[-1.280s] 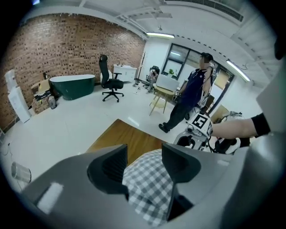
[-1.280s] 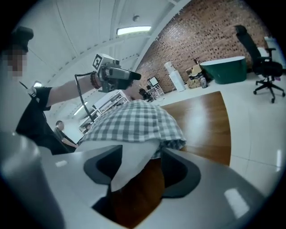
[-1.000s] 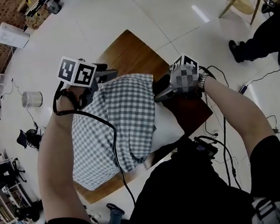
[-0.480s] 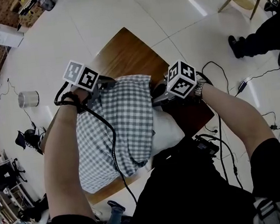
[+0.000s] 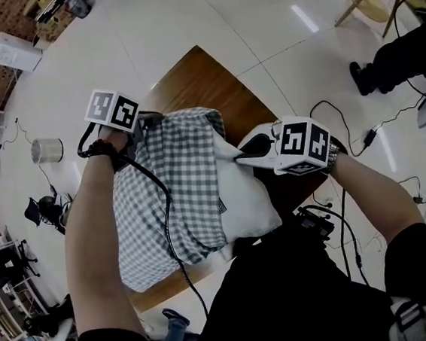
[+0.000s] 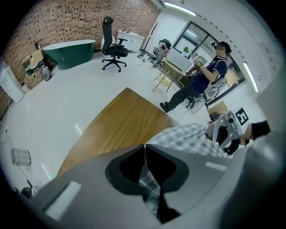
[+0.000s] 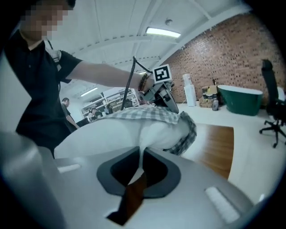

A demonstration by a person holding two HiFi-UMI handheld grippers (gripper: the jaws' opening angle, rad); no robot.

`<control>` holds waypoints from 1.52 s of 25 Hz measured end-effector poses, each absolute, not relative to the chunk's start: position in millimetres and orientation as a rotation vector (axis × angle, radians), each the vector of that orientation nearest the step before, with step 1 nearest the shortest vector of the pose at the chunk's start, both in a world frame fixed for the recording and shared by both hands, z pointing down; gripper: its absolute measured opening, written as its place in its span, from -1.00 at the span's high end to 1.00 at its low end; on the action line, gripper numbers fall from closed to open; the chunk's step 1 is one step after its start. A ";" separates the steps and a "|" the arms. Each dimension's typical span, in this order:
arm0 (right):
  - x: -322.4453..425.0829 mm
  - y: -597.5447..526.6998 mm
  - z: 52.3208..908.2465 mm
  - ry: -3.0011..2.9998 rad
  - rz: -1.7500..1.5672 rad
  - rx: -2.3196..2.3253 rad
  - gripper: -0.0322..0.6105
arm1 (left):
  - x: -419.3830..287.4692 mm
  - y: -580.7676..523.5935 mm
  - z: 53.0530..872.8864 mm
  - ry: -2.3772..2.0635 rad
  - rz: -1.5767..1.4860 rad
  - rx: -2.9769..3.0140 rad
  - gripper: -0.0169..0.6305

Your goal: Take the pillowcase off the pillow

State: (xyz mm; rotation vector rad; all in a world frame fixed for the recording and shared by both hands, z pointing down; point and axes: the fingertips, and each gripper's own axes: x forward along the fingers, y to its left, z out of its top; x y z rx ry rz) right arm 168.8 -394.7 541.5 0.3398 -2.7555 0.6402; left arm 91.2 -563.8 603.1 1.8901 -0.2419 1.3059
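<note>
Head view shows the pillow (image 5: 250,200) laid on the wooden surface (image 5: 196,77), its long axis running away from the person and its right flank bared white. The pillow's left part is covered by the checked pillowcase (image 5: 174,200). At the pillow's far left corner the pillowcase is clamped in the left gripper (image 5: 146,122); at its far right corner bare pillow cloth is pinched by the right gripper (image 5: 245,151) (both sets of jaws have just been closing). A sideways parting is judged to be called for: the pillowcase drawn leftward, the pillow held back.

Checked cloth pillowcase (image 5: 172,197), white cloth pillow (image 5: 248,200), smooth wood table (image 5: 202,84), seemingly glossy floor (image 5: 145,25)
</note>
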 end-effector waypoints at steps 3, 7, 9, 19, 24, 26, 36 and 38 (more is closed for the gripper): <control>169.7 -384.1 522.4 -2.746 0.516 0.377 0.86 | 72.9 -572.5 589.1 -0.347 1.400 1.904 0.92; 172.7 -372.7 502.4 -2.733 0.384 0.440 0.85 | 43.8 -574.0 577.4 -0.448 1.456 1.919 0.92; 174.0 -366.0 494.9 -2.725 0.332 0.463 0.85 | 30.9 -572.5 578.8 -0.492 1.473 1.921 0.92; 191.0 -366.4 470.8 -2.665 0.244 0.588 0.85 | -45.5 -584.9 574.5 -0.679 1.494 1.853 0.92; 199.4 -373.5 476.6 -2.620 0.273 0.651 0.85 | -80.4 -584.9 571.2 -0.750 1.460 1.822 0.92; 201.5 -378.7 484.8 -2.601 0.294 0.672 0.85 | -85.1 -583.6 573.3 -0.768 1.446 1.825 0.92; 174.9 -381.2 532.1 -2.503 0.376 0.661 0.71 | -76.3 -560.7 571.1 -0.729 1.396 2.014 0.89; 173.9 -378.7 534.6 -2.494 0.395 0.647 0.61 | -70.6 -556.6 561.0 -0.739 1.356 2.058 0.80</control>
